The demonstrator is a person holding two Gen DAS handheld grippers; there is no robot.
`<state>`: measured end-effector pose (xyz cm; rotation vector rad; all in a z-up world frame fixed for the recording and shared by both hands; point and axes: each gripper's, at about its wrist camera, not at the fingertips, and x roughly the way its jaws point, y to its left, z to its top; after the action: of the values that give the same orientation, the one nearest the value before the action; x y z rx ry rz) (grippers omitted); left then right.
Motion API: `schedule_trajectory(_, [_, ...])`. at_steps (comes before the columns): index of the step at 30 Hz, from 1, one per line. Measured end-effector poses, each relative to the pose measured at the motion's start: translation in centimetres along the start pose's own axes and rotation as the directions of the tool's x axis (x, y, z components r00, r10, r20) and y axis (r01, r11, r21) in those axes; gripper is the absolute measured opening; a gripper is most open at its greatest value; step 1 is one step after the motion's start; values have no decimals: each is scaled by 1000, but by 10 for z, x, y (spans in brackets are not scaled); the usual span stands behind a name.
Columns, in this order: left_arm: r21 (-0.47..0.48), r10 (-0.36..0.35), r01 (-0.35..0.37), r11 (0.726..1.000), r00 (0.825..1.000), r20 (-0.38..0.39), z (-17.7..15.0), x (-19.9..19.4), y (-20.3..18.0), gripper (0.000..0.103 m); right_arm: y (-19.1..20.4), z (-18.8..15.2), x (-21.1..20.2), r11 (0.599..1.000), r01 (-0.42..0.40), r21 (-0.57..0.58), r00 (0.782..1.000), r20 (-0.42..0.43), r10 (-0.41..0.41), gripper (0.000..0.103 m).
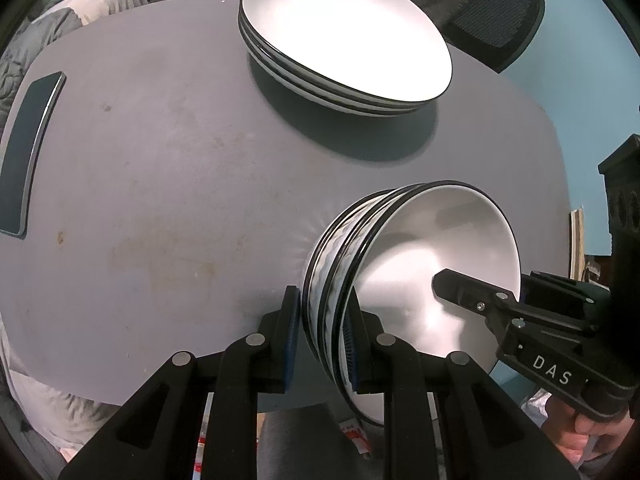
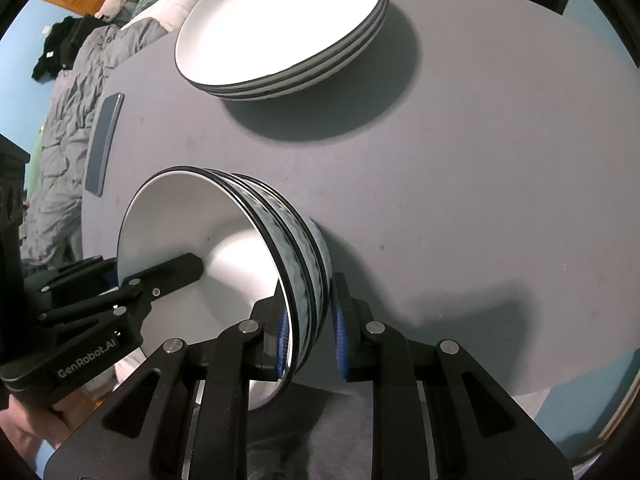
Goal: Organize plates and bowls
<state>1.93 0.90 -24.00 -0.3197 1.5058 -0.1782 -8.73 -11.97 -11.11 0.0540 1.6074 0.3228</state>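
A nested stack of white bowls (image 1: 420, 264) with black rims is held between both grippers, near the table's front edge. My left gripper (image 1: 322, 332) is shut on the stack's left rim wall. My right gripper (image 2: 310, 320) is shut on its right rim wall; the bowl stack (image 2: 200, 248) fills the lower left of the right wrist view. Each gripper shows in the other's view: the right gripper (image 1: 480, 300) and the left gripper (image 2: 132, 288). A stack of white plates (image 1: 344, 36) with black rims sits at the far side of the grey table (image 1: 160, 160); the plate stack (image 2: 280, 28) also shows in the right wrist view.
A dark phone (image 1: 28, 148) lies near the table's left edge, also seen in the right wrist view (image 2: 104, 144). A black mesh chair (image 1: 492, 8) stands behind the table. A grey quilt (image 2: 64, 120) lies beyond the left edge.
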Motion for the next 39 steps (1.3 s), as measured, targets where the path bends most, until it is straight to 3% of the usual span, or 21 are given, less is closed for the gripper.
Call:
schedule_trajectory(18, [-14,13,-14,1000,999,-40,-1,-13,9,20,17,3,2,1000,16,-19,1000,-21,-16,17])
schedule_trajectory(31, [10,15,-16,1000,1000,9,18,-46,4,20,20,17,-15,1000,-8,13,1000,7,8,17])
schedule_trajectory(39, [25,10,-11,1000,998,63,44,-79,-3,20,24,45,-46,1000,-3,-5,998,58,3,17])
